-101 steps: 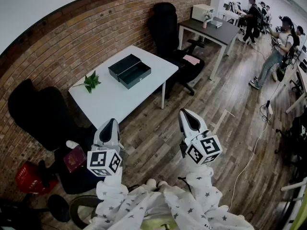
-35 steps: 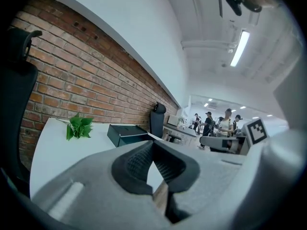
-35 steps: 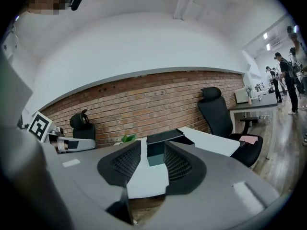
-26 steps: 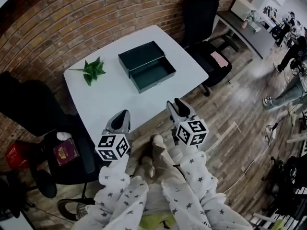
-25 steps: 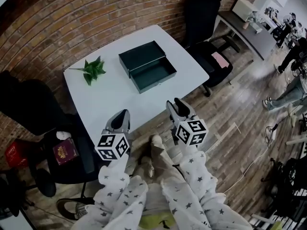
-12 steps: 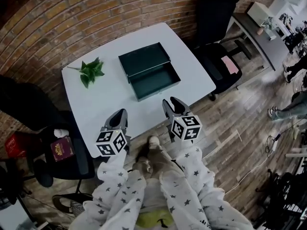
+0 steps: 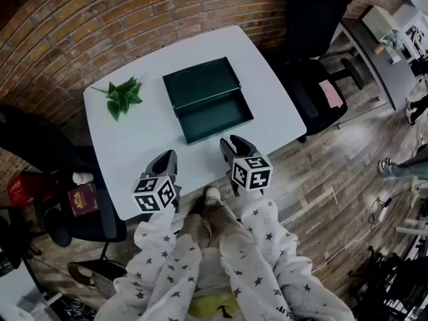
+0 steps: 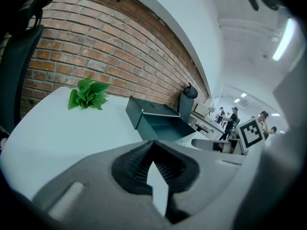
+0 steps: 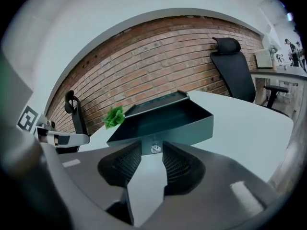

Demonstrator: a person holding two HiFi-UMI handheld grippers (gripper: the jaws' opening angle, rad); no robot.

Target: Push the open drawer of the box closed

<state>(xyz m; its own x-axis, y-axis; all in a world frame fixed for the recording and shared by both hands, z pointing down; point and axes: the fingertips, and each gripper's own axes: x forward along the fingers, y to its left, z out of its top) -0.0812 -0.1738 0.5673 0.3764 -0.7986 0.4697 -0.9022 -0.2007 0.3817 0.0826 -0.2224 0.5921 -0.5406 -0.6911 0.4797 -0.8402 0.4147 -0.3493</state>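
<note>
while jaws apart, r gripper (image 7: 234,141) near drawer (image 7: 217,116) front

The white table (image 7: 144,149) carries two things. A dark green box (image 7: 199,82) sits near its middle, its open drawer (image 7: 217,118) drawn out toward the near edge. A green leafy sprig (image 7: 120,97) lies to the box's left, apart from it, toward the table's far left corner.

Box (image 7: 199,81) on table (image 7: 140,146) centre, drawer (image 7: 217,116) open toward near edge; plant (image 7: 121,97) left of box.
</note>
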